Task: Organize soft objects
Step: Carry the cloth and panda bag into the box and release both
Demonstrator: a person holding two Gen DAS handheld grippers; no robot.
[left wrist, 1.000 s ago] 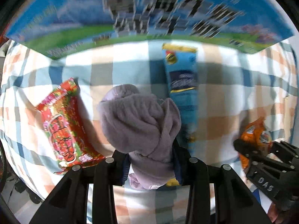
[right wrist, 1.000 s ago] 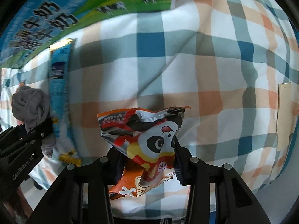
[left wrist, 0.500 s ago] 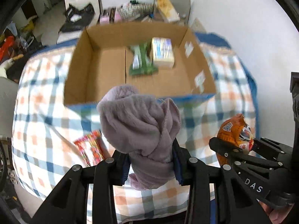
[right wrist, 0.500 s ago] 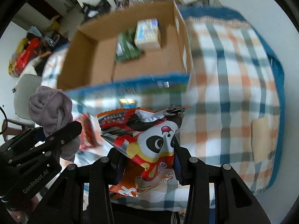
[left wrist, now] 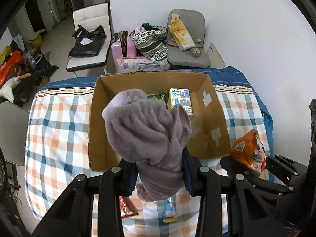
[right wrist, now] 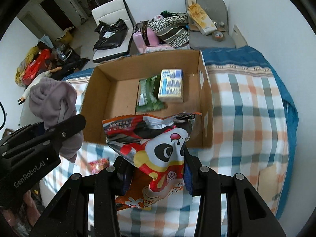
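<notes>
Background furniture and clutter beyond the bed, which carries a checked cover in blue, orange and white with a solid blue band at its far edge. White chair at rear left, black plastic bag lying on its seat. Grey chair at rear right, against the white wall, holding a yellowish flat package. Between the two chairs: pink suitcase, and just beside it a patterned tote bag. Mixed items on the floor at far left, among them a red bag; details unclear.
</notes>
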